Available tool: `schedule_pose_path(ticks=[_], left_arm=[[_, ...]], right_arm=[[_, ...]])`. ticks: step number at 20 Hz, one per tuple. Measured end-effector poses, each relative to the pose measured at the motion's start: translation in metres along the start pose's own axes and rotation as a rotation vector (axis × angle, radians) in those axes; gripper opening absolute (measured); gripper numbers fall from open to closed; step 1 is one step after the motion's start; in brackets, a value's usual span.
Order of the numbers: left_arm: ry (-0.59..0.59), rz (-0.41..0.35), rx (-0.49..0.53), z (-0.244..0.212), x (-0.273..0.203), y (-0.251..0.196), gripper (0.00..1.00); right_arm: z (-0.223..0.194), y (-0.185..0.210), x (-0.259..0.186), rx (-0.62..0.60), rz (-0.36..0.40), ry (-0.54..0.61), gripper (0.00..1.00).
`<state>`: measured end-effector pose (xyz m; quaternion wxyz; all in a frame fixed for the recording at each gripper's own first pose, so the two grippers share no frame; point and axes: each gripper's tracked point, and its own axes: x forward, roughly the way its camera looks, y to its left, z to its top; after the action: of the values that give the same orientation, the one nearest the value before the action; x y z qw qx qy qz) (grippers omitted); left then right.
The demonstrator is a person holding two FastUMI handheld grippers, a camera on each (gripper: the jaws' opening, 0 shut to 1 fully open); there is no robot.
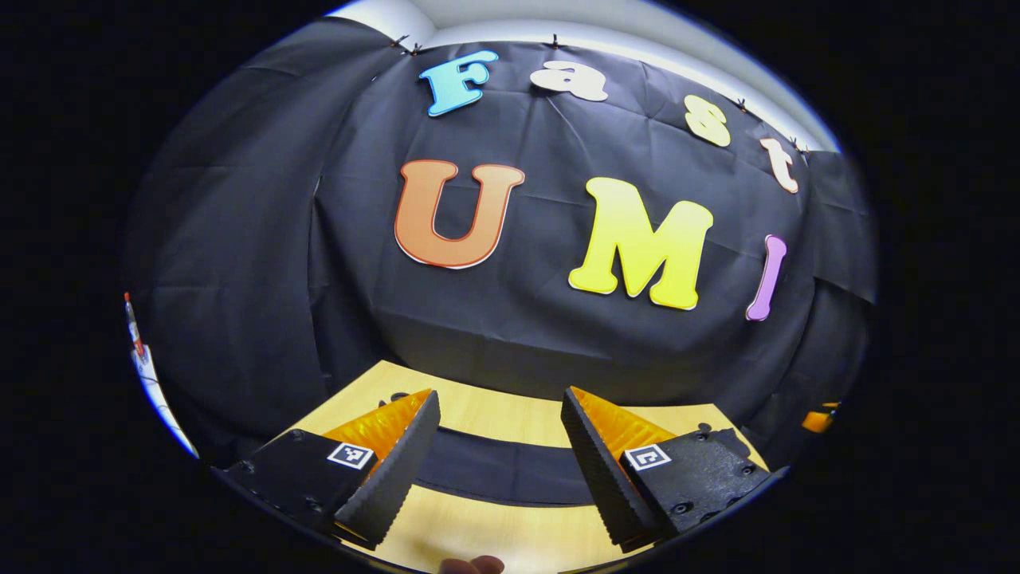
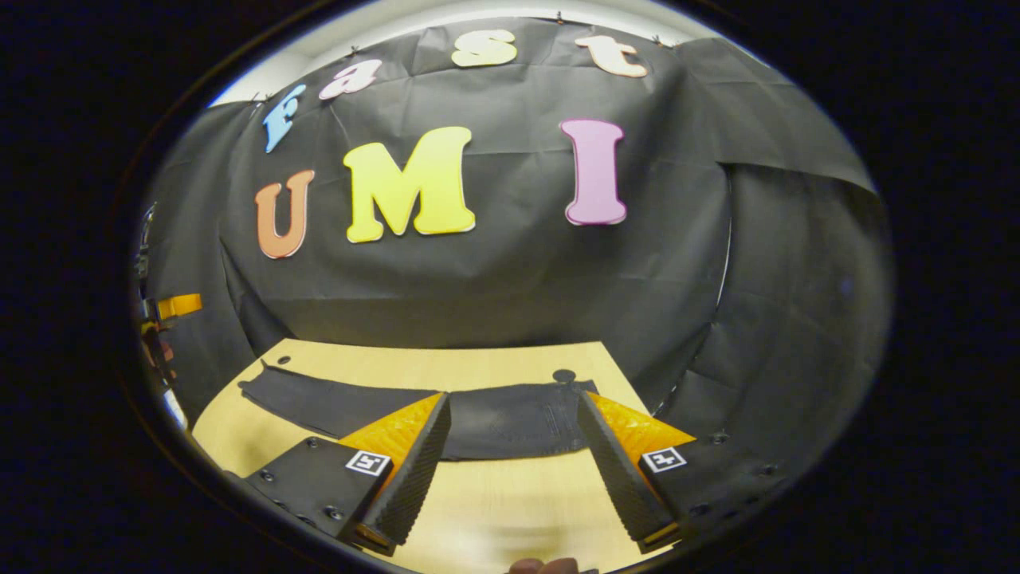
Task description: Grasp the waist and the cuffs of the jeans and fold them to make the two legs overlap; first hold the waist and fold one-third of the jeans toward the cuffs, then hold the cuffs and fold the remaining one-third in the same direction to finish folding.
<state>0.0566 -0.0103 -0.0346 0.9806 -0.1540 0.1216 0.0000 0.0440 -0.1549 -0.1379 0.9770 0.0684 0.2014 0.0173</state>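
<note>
Dark jeans (image 2: 494, 418) lie flat as one long band across the wooden table (image 2: 494, 494), the legs running left and the wider waist end at the right. In the left gripper view the jeans (image 1: 502, 470) cross behind the fingers. My left gripper (image 1: 498, 466) is open, held above the table in front of the jeans, nothing between its fingers. My right gripper (image 2: 514, 466) is open too, hovering before the waist part, apart from the cloth.
The table's far edge meets the black cloth wall (image 2: 510, 271). Bare wood (image 1: 494, 534) lies between the jeans and the near edge. The other gripper (image 2: 171, 307) shows at the far left of the right gripper view. A small dark hole (image 2: 564, 375) marks the tabletop.
</note>
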Motion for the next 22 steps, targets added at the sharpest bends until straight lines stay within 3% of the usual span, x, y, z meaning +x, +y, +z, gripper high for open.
schedule_pose_path(ticks=[5, 13, 14, 16, 20, 21, 22], left_arm=[[0.022, 0.005, 0.048, -0.005, 0.000, -0.016, 0.99], [0.095, 0.040, 0.084, -0.024, -0.009, -0.035, 0.99], [0.101, 0.045, 0.092, -0.024, -0.009, -0.036, 0.99], [0.102, 0.055, 0.099, -0.023, -0.012, -0.037, 0.99], [0.134, 0.087, 0.100, -0.034, -0.016, -0.031, 0.99], [0.143, 0.093, 0.096, -0.038, -0.017, -0.029, 0.99], [0.151, 0.101, 0.094, -0.041, -0.018, -0.028, 0.99]], right_arm=[[-0.042, -0.047, 0.045, 0.136, -0.061, 0.081, 0.98], [-0.095, -0.125, 0.158, 0.245, -0.145, 0.160, 0.98], [-0.108, -0.142, 0.153, 0.252, -0.154, 0.169, 0.98], [-0.110, -0.147, 0.198, 0.265, -0.166, 0.194, 0.98], [-0.130, -0.162, 0.234, 0.273, -0.179, 0.241, 0.99], [-0.134, -0.163, 0.240, 0.268, -0.173, 0.252, 0.94], [-0.138, -0.163, 0.245, 0.261, -0.168, 0.261, 0.99]])
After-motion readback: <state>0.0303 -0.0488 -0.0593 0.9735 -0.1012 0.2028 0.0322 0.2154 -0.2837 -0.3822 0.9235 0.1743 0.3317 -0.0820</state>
